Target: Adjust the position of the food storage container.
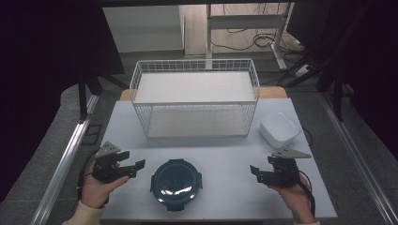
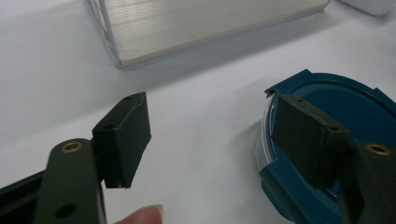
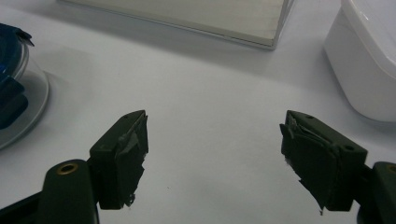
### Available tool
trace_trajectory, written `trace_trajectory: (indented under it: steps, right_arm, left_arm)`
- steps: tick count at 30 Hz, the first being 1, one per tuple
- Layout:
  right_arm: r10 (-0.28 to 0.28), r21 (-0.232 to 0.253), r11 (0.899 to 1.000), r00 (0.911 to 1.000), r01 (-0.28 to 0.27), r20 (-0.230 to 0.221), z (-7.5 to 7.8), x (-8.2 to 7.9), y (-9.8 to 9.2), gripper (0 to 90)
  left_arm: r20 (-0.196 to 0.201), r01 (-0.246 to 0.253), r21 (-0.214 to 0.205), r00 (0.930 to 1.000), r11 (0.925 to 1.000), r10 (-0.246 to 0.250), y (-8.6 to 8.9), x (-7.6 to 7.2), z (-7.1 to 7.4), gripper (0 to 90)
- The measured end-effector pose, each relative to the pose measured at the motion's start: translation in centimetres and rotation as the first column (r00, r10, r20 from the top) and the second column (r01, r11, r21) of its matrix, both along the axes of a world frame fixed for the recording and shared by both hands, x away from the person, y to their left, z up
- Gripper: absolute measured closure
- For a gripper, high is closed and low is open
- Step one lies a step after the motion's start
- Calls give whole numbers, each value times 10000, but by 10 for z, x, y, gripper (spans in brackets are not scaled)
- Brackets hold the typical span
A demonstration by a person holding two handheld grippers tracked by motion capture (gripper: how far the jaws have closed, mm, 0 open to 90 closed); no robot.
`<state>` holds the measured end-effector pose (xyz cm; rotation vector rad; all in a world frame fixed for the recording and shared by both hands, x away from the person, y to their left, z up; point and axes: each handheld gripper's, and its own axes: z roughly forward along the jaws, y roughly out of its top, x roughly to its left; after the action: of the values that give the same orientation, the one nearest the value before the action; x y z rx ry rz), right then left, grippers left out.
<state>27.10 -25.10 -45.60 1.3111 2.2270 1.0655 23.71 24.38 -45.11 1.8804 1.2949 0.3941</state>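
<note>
- Round teal-lidded container (image 1: 176,183) at 6 o'clock on white tabletop (image 1: 225,154), centred between both hands, likely for an easy two-sided reach.
- Left gripper (image 1: 133,167) at 8 o'clock, jaws spread, nothing grasped, just beside container's left rim.
- Right gripper (image 1: 256,171) at 4 o'clock, jaws spread, empty, well apart from container.
- White wire basket (image 1: 195,96) at 12 o'clock, open-topped, probably the drop spot.
- White square lidded box (image 1: 279,129) at 2 o'clock.
- Dim room, grey floor, cables behind.

White table (image 1: 225,154) carries three things — wire basket (image 1: 195,96), round lidded container (image 1: 176,183), white box (image 1: 279,129).
</note>
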Motion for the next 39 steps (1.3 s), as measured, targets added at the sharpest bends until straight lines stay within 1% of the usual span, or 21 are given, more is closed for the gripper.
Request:
trace_trajectory:
  steps: [5,8,10,13,15,17,18,19,20,21,23,25,26,27,31,33,35,37,39]
  right_arm:
    - [-92,-116,9999,9999,91,-91,-1,1,-1,237]
    - [-155,-90,9998,9998,154,-148,-2,3,-2,237]
    - [-145,-110,9998,9997,143,-193,-3,3,-2,237]
    - [-175,-99,9998,9996,173,-215,-3,4,-2,237]
    - [-203,-77,9998,9996,202,-199,-2,4,-2,236]
    - [-205,-37,9998,9997,204,-160,0,4,-2,236]
    - [-232,-17,9997,9996,232,-156,1,3,-2,236]
    - [-284,9,9996,9995,284,-107,3,2,-2,236]
    - [-213,3,9998,9998,213,-27,5,0,-2,236]
    - [-121,-39,9999,9999,121,7,6,-1,-2,235]
    - [-213,-78,9997,9998,214,21,7,-1,-4,236]
    - [-246,-3,9997,9997,246,-25,6,-2,-6,235]
    - [-241,-8,9997,9997,241,-46,6,-3,-6,235]
    - [-247,-21,9997,9997,246,-65,6,-3,-7,235]
    - [-338,-7,9994,9994,338,-15,7,-3,-8,235]
    - [-312,-17,9995,9995,311,-27,7,-4,-8,235]
    - [-317,-77,9995,9995,317,-28,6,-4,-8,235]
    - [-342,-111,9994,9994,341,-44,5,-3,-8,235]
    - [-305,-37,9995,9995,304,-108,4,-3,-8,235]
  left_arm:
    - [11,119,-13,9999,9999,-119,-1,0,1,284]
    - [-127,202,-57,9997,9998,-203,-1,1,0,303]
    - [-135,255,-85,9996,9996,-256,-1,1,-1,310]
    - [144,93,54,9999,9999,-93,-1,-1,1,318]
    - [236,62,153,9997,9999,-66,0,-3,3,324]
    - [180,101,510,9998,9986,-110,2,-3,9,331]
    - [197,34,854,9998,9963,-51,4,-3,13,335]
    - [233,-11,1108,9997,9938,-15,7,-3,19,348]
    - [185,12,1129,9998,9936,-33,10,-4,23,355]
    - [105,82,992,9999,9950,-93,12,-6,27,358]
    - [89,115,804,9999,9967,-123,16,-16,30,374]
    - [-58,177,733,9998,9972,-174,18,-22,26,390]
    - [-190,225,764,9996,9968,-211,18,-25,22,398]
    - [-412,366,804,9986,9961,-333,19,-29,16,410]
    - [-923,793,1039,9933,9914,-698,18,-37,4,519]
    - [-1043,1047,995,9901,9895,-942,16,-41,2,566]
    - [-1160,1352,785,9853,9877,-1257,12,-45,-1,627]
    - [-1360,1815,552,9755,9818,-1727,4,-47,-6,686]
    - [-1504,2235,497,9652,9734,-2139,-5,-48,-12,742]
